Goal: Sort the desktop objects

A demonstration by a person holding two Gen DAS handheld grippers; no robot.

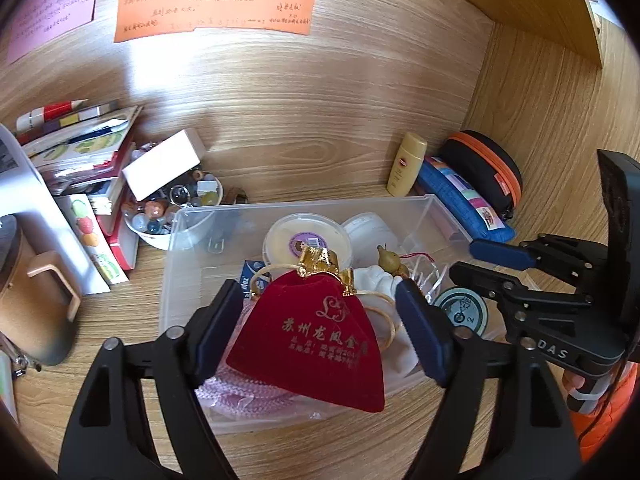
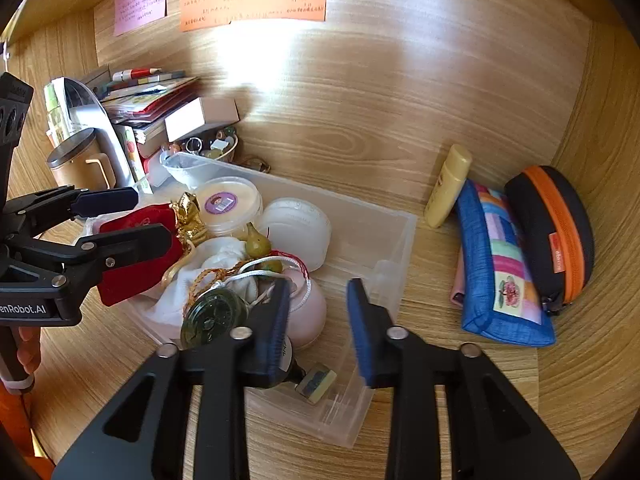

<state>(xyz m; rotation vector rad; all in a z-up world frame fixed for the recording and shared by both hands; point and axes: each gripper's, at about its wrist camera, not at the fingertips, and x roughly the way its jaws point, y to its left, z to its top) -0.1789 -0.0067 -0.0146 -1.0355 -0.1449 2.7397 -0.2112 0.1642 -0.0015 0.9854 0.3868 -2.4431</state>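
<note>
1. Left wrist view gives us the wooden desk (image 1: 304, 128), with the clear plastic bin (image 1: 436, 208) at its centre as our landmark.
2. Left of the bin we see a leaning stack of books (image 1: 100, 184), and just behind the bin's left corner a white bowl of marbles (image 1: 160, 220).
3. Right of the bin lie a black case with an orange zipper (image 2: 556, 232) and, nearer the bin, a blue patchwork pouch (image 2: 500, 272); a yellow bottle (image 2: 448, 188) stands just behind the bin's right end.
4. Above the bin's front half, between our left gripper's (image 1: 320, 324) fingers, sits the red velvet pouch (image 1: 320, 340) with its gold collar. The pads stand apart on either side of it, and we cannot tell whether they press on the cloth or the pouch rests on the things beneath.
5. Inside the bin we see a round lidded tub with a purple label (image 2: 228, 204), a white round container (image 2: 296, 228), a white cloth bag (image 2: 216, 264), a green jade disc (image 2: 212, 316) and a small gourd charm (image 2: 258, 244).
6. Over the bin's right front corner our right gripper (image 2: 320, 328) hangs with its fingers apart, gripping nothing.
</note>
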